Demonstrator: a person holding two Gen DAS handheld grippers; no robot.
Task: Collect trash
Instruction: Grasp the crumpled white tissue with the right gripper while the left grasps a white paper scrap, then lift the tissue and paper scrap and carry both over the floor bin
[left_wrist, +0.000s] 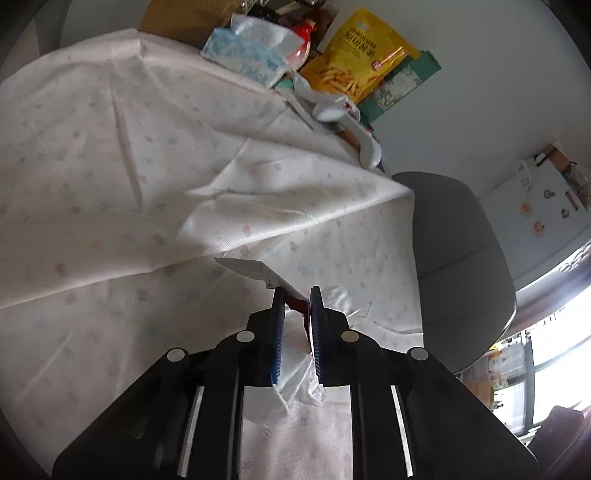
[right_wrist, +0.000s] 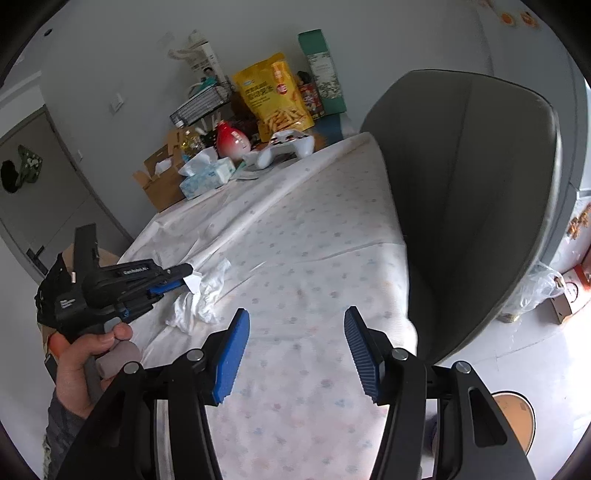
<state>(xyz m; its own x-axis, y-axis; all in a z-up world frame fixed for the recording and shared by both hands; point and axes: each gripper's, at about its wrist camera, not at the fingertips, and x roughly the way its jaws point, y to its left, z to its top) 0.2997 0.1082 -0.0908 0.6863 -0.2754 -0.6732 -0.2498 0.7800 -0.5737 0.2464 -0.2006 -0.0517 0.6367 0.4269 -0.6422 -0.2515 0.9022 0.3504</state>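
Main risk: the left gripper (left_wrist: 297, 295) has only a thin bite on the flat white card scrap (left_wrist: 255, 272), a red bit showing between the pads, so it could slip or pivot out on the lift; the crumpled white tissue (right_wrist: 199, 299) lies right under the same jaws and may get dragged along half-caught, then drop back on the tablecloth (left_wrist: 110, 147). The loose, wrinkled cloth could also be pinched and pulled, shifting the tissue box (left_wrist: 243, 55) and snack bag (left_wrist: 354, 55) at the far edge of the table. Left jaws are narrow, closed on the card scrap. The scrap and tissue sit near the table's near left edge in the right wrist view. The person's left hand (right_wrist: 85, 354) grips the handle, tool angled down toward the cloth. Right gripper (right_wrist: 295, 350) hovers over the table's near edge beside the grey chair (right_wrist: 472, 203), jaws about half wide, nothing between them, pointing downward too.
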